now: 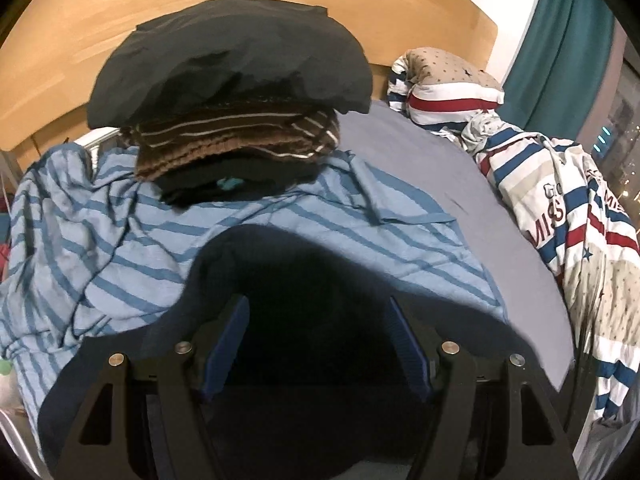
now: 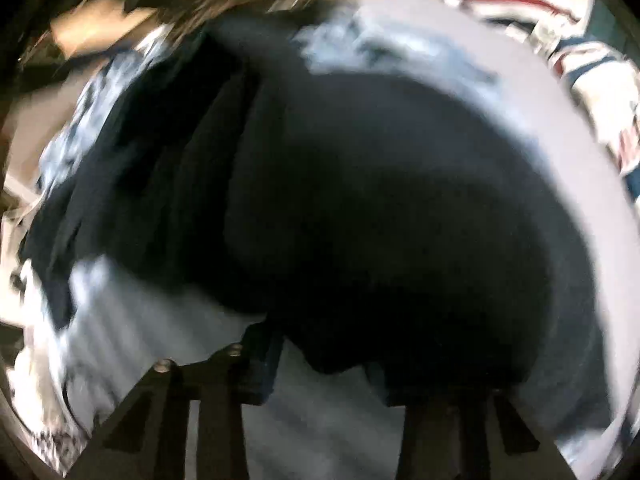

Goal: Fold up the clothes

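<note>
A dark navy garment (image 1: pixel 320 264) humps over the tips of my left gripper (image 1: pixel 318 312). Its blue pads (image 1: pixel 226 344) stand wide apart, a thick bunch of the cloth fills the gap, and the tips are hidden. It rests on a light-blue striped garment (image 1: pixel 120 248). Behind that stands a pile of folded clothes (image 1: pixel 232 112), black on top and brown-striped below. The right wrist view is blurred. There the same dark garment (image 2: pixel 360 208) spreads over the bed, and a lobe of its edge hangs between the fingers of my right gripper (image 2: pixel 324 364). A pale strip shows beside the left pad (image 2: pixel 260 360).
A wooden headboard (image 1: pixel 100 20) stands behind the pile. The grey-blue sheet (image 1: pixel 432 168) is bare to the right of the clothes. A crumpled red, white and blue striped duvet (image 1: pixel 560 220) and a pillow (image 1: pixel 444 80) lie along the right side, with a teal curtain (image 1: pixel 560 40) beyond.
</note>
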